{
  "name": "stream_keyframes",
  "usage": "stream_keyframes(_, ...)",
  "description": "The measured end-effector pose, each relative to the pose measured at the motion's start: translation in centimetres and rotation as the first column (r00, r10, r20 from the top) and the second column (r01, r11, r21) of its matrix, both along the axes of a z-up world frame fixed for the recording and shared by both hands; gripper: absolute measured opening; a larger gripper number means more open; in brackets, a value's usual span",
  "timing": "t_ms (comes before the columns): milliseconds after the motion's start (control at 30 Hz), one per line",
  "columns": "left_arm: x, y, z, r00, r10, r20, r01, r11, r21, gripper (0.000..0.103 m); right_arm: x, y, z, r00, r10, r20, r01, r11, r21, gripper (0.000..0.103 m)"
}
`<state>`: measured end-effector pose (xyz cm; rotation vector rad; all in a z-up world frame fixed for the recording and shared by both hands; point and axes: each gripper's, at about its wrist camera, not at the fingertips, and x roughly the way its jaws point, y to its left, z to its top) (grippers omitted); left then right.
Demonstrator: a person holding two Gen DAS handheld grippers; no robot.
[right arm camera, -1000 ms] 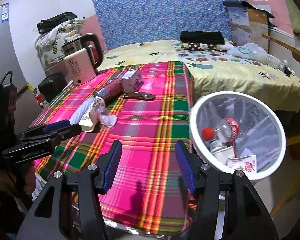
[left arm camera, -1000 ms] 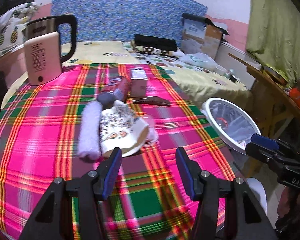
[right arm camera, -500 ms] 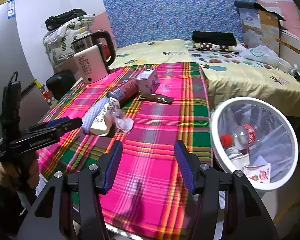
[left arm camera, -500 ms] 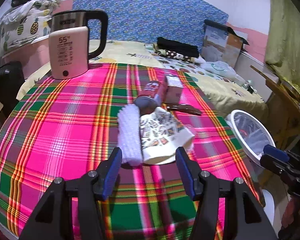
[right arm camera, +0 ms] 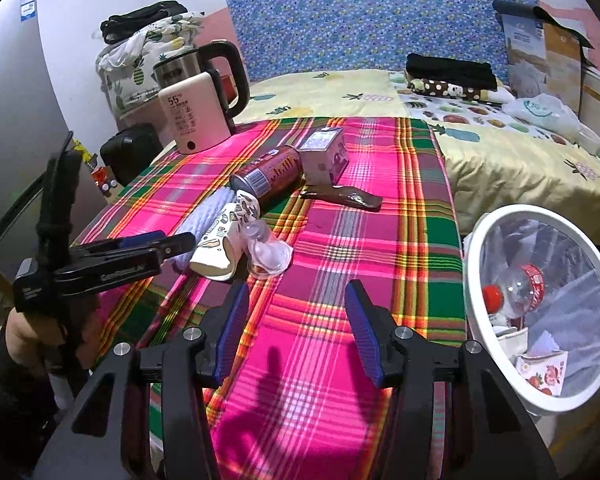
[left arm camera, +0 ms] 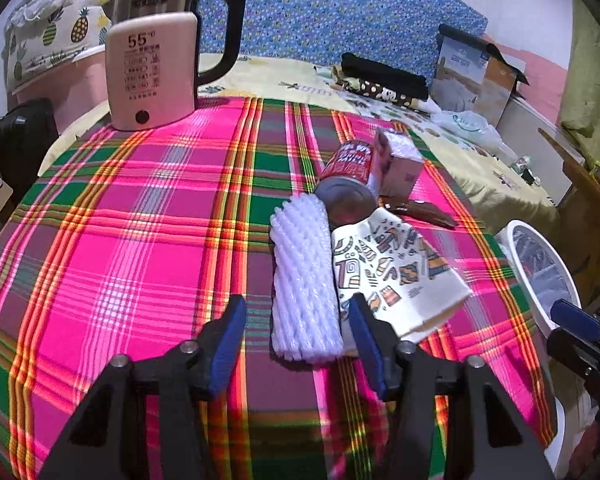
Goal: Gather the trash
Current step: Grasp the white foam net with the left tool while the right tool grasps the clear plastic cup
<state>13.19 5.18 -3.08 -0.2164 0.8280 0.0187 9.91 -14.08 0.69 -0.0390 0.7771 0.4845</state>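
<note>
Closing left hand-held gripper point(left arm camera: 296, 332) now nearer, straddling white foam net point(left arm camera: 303, 280), right hand-held gripper point(right arm camera: 296, 320) closing, empty

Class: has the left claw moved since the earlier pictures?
Yes. The left claw has closed in on the white foam sleeve, its jaws closing around the sleeve's near end.

Plaid table point(left arm camera: 140, 216) carries kettle point(left arm camera: 152, 68) (litter point(left arm camera: 304, 280) too).

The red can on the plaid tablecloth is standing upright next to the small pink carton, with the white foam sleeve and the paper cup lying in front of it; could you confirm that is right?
Not quite: the red can lies on its side, its metal end facing the foam sleeve, as the right wrist view shows. The rest holds: it is beside the pink carton, with the paper cup lying nearer.
</note>
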Motion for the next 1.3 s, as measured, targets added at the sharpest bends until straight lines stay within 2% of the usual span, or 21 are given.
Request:
stream_keyframes(100,0.4,0.2,-0.8,0.999,0.003,-0.036,-0.003,1.000,0.002,0.029,0.4,0.4,-0.3,1.000,0.006,-0.010,-0.006,1.000,-0.007,0.051)
stream_keyframes(200,-0.2,0.5,-0.7,1.000,0.010,-0.029,-0.009,1.000,0.013,0.027,0.9,0.8,-0.5,1.000,0.014,-0.016,-0.014,1.000,-0.013,0.051)
stream_keyframes(367,-1.3,1.7,-0.3,0.999,0.031,-0.012,-0.031,0.999,0.026,0.027,1.9,2.2,-1.0,0.999,0.039,-0.026,-0.040,0.999,-0.028,0.051)
stream_keyframes(633,-1.6,3.6,-0.5,0.999,0.043,-0.020,-0.043,0.999,-0.013,0.028,3.6,4.5,-1.8,0.996,0.073,-0.041,-0.075,0.996,-0.057,0.051)
stream_keyframes(800,-1.0,4.3,-0.6,0.999,0.048,-0.023,-0.049,0.998,-0.035,0.041,4.2,5.2,-2.1,0.996,0.080,-0.046,-0.084,0.994,-0.068,0.051)
stream_keyframes(933,-0.4,4.5,-0.6,0.999,0.044,-0.019,-0.045,0.998,-0.045,0.043,4.4,5.7,-2.3,0.993,0.101,-0.054,-0.104,0.992,-0.073,0.043)
stream_keyframes(1033,0.0,4.5,-0.8,0.999,0.041,-0.021,-0.042,0.998,-0.045,0.043,4.4,6.0,-2.5,0.991,0.118,-0.059,-0.122,0.989,-0.078,0.032)
stream_keyframes(1167,0.2,4.0,-0.9,1.000,0.026,-0.015,-0.026,0.999,-0.034,0.043,4.1,5.8,-2.4,0.990,0.125,-0.057,-0.130,0.989,-0.077,0.031)
stream_keyframes(1267,0.1,3.8,-0.8,1.000,0.018,-0.014,-0.018,0.999,-0.034,0.031,3.8,5.6,-2.2,0.991,0.128,-0.048,-0.131,0.988,-0.081,0.030)
stream_keyframes(1300,0.1,3.8,-0.8,1.000,0.019,-0.013,-0.019,0.999,-0.032,0.030,3.7,5.5,-2.1,0.991,0.127,-0.048,-0.130,0.988,-0.078,0.030)
